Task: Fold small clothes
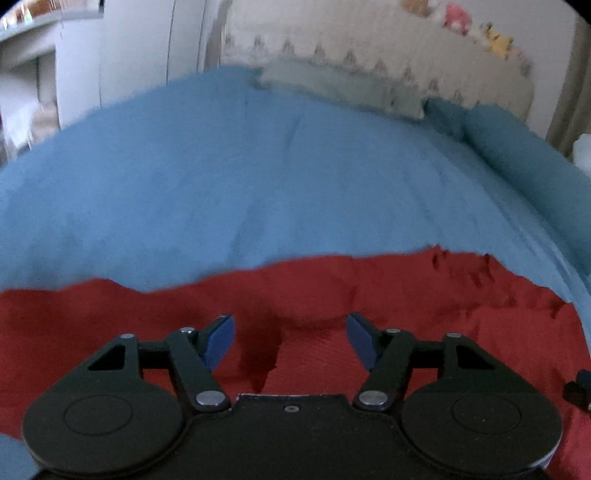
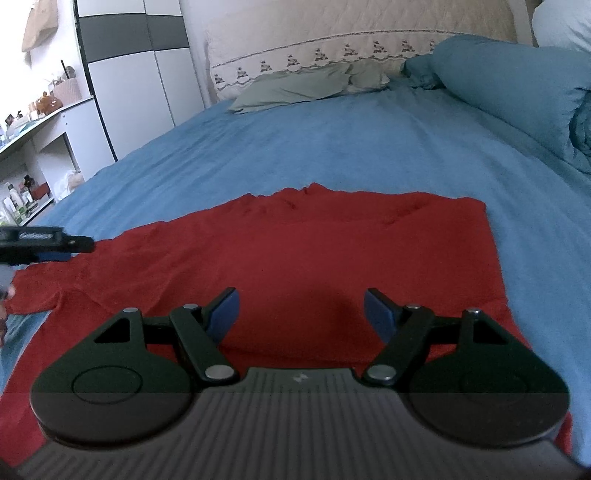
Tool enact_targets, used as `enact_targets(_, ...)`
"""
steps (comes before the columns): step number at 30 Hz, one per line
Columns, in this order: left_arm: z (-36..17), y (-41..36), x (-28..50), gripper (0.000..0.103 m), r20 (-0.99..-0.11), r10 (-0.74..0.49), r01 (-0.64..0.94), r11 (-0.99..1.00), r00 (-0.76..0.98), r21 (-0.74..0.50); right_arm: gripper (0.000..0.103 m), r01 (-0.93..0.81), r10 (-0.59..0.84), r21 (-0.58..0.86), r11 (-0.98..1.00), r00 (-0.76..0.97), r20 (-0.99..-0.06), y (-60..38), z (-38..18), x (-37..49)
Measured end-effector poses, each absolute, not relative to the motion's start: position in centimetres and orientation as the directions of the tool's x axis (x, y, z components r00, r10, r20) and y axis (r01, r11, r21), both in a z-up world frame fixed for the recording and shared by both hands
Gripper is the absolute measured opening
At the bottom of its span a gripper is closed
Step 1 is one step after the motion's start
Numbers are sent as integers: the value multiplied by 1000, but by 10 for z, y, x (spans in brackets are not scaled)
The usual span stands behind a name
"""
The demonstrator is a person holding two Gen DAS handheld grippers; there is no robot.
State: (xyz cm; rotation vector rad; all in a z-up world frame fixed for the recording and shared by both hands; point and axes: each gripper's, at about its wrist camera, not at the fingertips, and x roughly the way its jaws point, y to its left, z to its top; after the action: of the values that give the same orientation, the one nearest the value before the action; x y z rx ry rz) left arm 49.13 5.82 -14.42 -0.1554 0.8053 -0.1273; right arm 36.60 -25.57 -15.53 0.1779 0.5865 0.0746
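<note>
A red garment [image 2: 314, 254] lies spread flat on the blue bedsheet [image 2: 332, 147]; it also fills the lower part of the left wrist view [image 1: 332, 295]. My left gripper [image 1: 290, 334] is open and empty, hovering over the garment's left part, and it also shows at the left edge of the right wrist view [image 2: 48, 245]. My right gripper [image 2: 301, 314] is open and empty over the garment's near middle. The garment's near edge is hidden under both grippers.
A grey-green pillow [image 2: 303, 86] lies by the beige headboard [image 2: 332, 33]. A rolled blue duvet [image 2: 517, 85] runs along the bed's right side. A white wardrobe [image 2: 140, 81] and a cluttered shelf [image 2: 33, 122] stand left of the bed.
</note>
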Motion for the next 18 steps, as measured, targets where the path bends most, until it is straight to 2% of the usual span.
enact_targets(2, -151, 58, 508, 55, -762, -207, 43, 972, 613, -229, 90, -24, 121, 182, 983, 830, -544, -254, -156, 367)
enact_targets(3, -153, 59, 512, 44, -775, -230, 41, 966, 588, -255, 90, -26, 122, 181, 983, 830, -544, -253, -156, 367)
enact_targets(4, -153, 58, 514, 25, -777, -251, 44, 960, 577, -277, 90, -28, 123, 180, 983, 830, -543, -253, -156, 367)
enact_targets(5, -151, 56, 514, 19, -771, -262, 55, 957, 581, -284, 90, -30, 123, 178, 984, 831, -543, -252, -155, 367)
enact_targets(8, -136, 47, 496, 17, -705, -248, 123, 967, 664, -224, 90, -31, 121, 173, 984, 833, -540, -253, -156, 367)
enact_targets(12, -120, 29, 440, 17, -462, -175, 201, 980, 869, 8, 90, -27, 124, 185, 982, 833, -539, -254, -159, 368)
enact_targets(13, -122, 23, 434, 19, -429, -153, 201, 977, 890, 67, 90, -26, 124, 186, 982, 833, -540, -254, -160, 368)
enact_targets(15, -133, 12, 435, 26, -442, -85, 177, 969, 893, 170, 90, -25, 124, 185, 982, 829, -545, -254, -162, 368)
enact_targets(17, -148, 11, 442, 30, -509, -36, 158, 967, 860, 198, 90, -26, 124, 184, 983, 826, -549, -254, -163, 369)
enact_targets(18, -154, 13, 446, 38, -536, -1, 130, 971, 844, 203, 90, -26, 124, 183, 983, 826, -550, -255, -162, 369)
